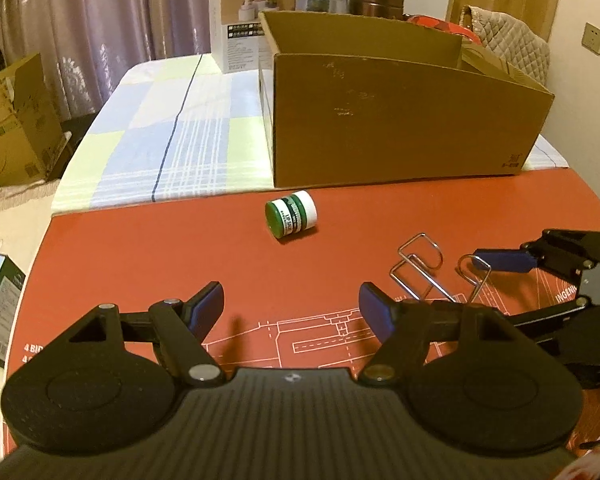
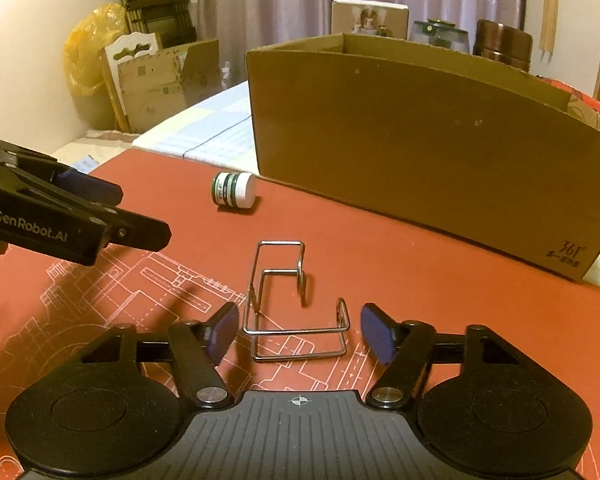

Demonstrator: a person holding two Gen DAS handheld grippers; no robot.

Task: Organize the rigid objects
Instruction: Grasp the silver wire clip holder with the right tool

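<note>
The red mat covered the near end of the table, and a big cardboard box stood at its far edge with its top open. A bent wire holder lay on the mat, right in front of the right gripper, whose fingers were spread wide on either side of it and held nothing. It looked light, thin and springy, so it might slip or twist; I would pinch it across the two long side wires. A little green and white jar lay on its side near the box. It looked hard and smooth and could roll away. The left gripper was wide open too, and empty.
</note>
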